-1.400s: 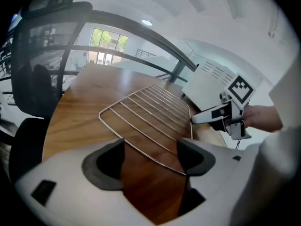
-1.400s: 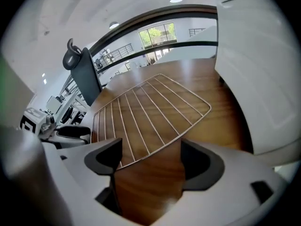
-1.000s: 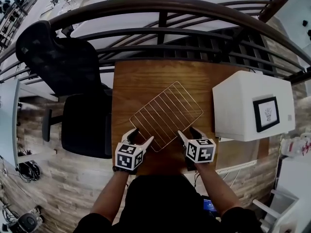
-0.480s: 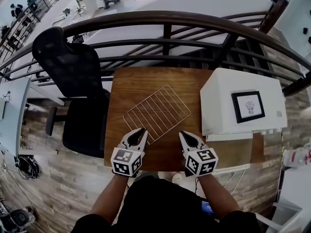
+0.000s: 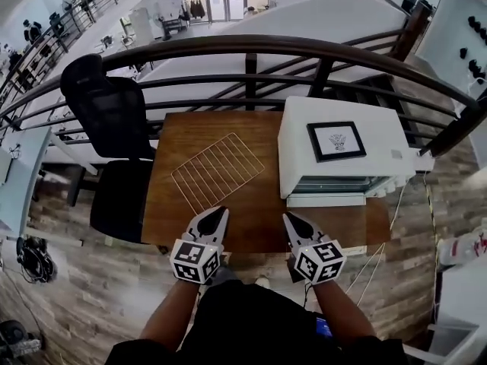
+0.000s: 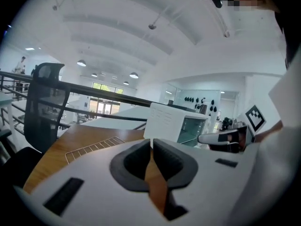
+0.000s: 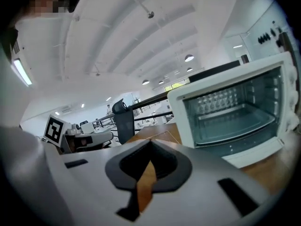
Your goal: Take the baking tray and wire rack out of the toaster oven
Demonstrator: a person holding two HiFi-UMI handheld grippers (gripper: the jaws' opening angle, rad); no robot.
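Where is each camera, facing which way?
Head view: on the person's head, steeply down at table, wire rack, toaster oven; forearms, left gripper, right gripper show.
Left gripper view: on left gripper, facing across table to wire rack, toaster oven; own shut jaws.
Right gripper view: on right gripper, facing toaster oven's front; own shut jaws.
Shared: both gripper views see toaster oven and the other gripper.

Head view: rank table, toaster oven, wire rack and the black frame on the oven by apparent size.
1. table
2. toaster oven
3. wire rack
4. black frame
The oven's top sits nearer the camera, so its lead over the rack is somewhat inflated.
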